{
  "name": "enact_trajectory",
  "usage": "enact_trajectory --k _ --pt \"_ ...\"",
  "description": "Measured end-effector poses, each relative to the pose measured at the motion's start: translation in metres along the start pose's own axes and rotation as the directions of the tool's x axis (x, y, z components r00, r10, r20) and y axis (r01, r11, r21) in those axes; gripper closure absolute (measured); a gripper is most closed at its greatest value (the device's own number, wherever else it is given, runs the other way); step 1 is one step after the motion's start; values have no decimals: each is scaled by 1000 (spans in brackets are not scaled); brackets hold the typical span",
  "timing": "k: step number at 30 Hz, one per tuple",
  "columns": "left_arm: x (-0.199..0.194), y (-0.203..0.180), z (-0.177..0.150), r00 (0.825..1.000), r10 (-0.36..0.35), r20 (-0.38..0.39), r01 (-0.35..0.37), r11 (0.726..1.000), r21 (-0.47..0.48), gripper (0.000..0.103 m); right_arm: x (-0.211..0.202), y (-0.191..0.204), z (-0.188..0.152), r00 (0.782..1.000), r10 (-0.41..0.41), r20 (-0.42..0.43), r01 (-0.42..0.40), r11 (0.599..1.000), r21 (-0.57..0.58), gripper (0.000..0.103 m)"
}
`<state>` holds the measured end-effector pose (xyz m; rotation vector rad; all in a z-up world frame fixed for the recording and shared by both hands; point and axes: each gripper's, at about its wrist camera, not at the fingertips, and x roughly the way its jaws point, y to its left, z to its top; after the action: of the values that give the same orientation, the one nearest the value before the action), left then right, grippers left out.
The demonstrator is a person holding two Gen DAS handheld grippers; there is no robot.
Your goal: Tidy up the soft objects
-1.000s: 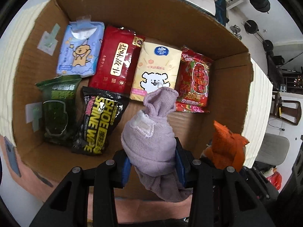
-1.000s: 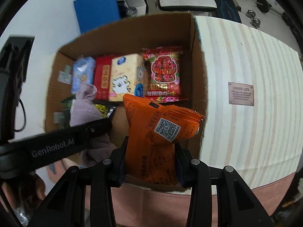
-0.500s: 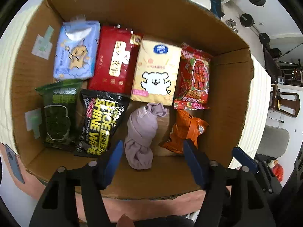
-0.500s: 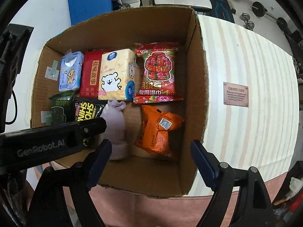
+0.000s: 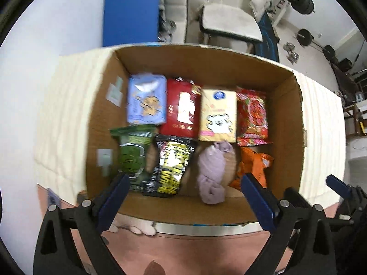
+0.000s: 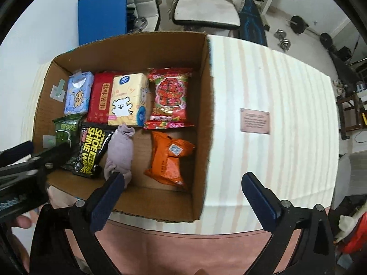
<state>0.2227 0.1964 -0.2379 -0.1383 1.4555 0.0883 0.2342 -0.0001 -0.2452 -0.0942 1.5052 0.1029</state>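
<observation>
Eight soft items fill the cardboard box [image 6: 207, 105] on the striped worktop [image 6: 275, 87] in two rows of four, so the packing looks finished. Backing away cleanly calls for lifting both tools straight up, clear of the near wall. Nearest the front lie the orange packet [image 6: 169, 160] and the lilac sock roll [image 6: 120, 152], side by side, apart. Left tool [image 5: 183, 193] and right tool [image 6: 183, 191] stand wide apart, holding and touching nothing.
</observation>
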Motion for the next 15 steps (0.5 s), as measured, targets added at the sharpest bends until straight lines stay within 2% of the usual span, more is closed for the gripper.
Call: enact_trajectory --k 9,15 --pt "-40 6 -18 994 32 105 -33 999 0 4 -36 -13 -17 997 27 69 -29 999 34 0" --pt "-87 1 -39 979 32 200 -34 999 8 4 -87 -13 -41 986 49 157 -54 998 28 0"
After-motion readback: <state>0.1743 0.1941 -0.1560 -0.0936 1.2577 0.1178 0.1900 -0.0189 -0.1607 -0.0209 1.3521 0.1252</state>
